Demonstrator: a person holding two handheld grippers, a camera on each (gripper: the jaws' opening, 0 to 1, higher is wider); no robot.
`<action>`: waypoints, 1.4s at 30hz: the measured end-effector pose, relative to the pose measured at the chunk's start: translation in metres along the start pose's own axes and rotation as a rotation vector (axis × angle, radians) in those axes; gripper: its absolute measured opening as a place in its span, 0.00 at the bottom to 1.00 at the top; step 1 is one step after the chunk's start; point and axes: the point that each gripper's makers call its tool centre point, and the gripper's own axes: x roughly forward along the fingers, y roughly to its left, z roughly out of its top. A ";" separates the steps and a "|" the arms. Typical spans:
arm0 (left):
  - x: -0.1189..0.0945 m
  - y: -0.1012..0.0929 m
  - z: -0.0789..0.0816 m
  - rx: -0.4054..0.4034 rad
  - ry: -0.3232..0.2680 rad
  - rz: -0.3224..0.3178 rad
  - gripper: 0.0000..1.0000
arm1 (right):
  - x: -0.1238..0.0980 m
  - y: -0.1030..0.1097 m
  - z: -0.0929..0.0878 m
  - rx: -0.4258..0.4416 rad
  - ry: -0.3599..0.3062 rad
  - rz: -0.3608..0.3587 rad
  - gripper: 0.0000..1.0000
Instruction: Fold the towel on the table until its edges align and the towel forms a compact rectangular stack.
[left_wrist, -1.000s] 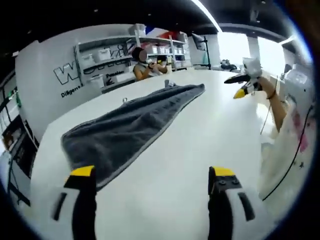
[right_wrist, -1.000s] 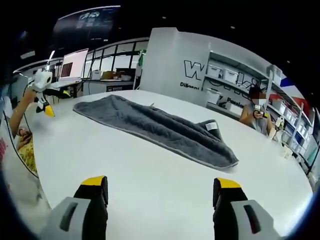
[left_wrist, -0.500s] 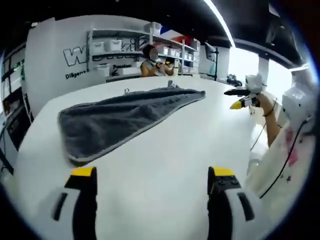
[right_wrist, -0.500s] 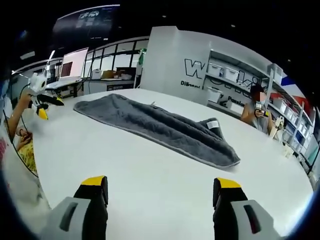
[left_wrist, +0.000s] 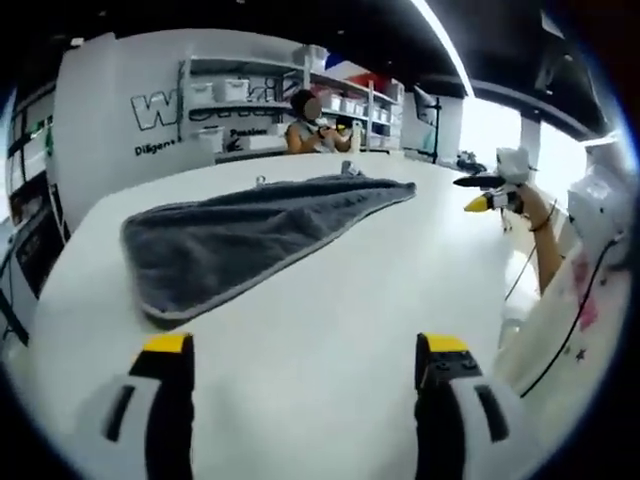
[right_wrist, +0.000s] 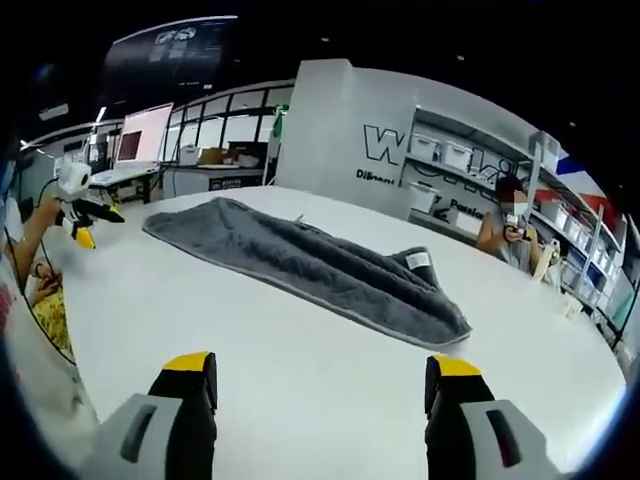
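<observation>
A grey towel lies in a long folded strip on the white table; in the right gripper view the towel runs from far left to mid right, with a white label near its right end. My left gripper is open above the table, short of the towel's near end. My right gripper is open too, hovering in front of the towel's long edge. The right gripper appears at the right of the left gripper view, and the left gripper at the left of the right gripper view.
A person sits beyond the table's far edge, in front of shelves with white bins. A grey wall with large lettering stands behind. Desks with monitors are at the far left. The table edge curves near my sleeve.
Both views have shifted slightly as the hands moved; the towel lies as before. Both grippers stay open.
</observation>
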 end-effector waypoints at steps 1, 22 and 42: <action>-0.001 0.000 0.000 0.003 -0.002 -0.004 0.97 | -0.001 -0.003 0.003 0.001 -0.004 -0.003 0.89; -0.012 -0.006 0.002 0.014 -0.015 -0.017 0.98 | 0.064 -0.093 0.077 0.089 0.038 0.163 0.89; -0.013 -0.017 0.011 0.057 -0.008 -0.019 0.97 | 0.115 -0.121 0.096 0.138 0.098 0.159 0.84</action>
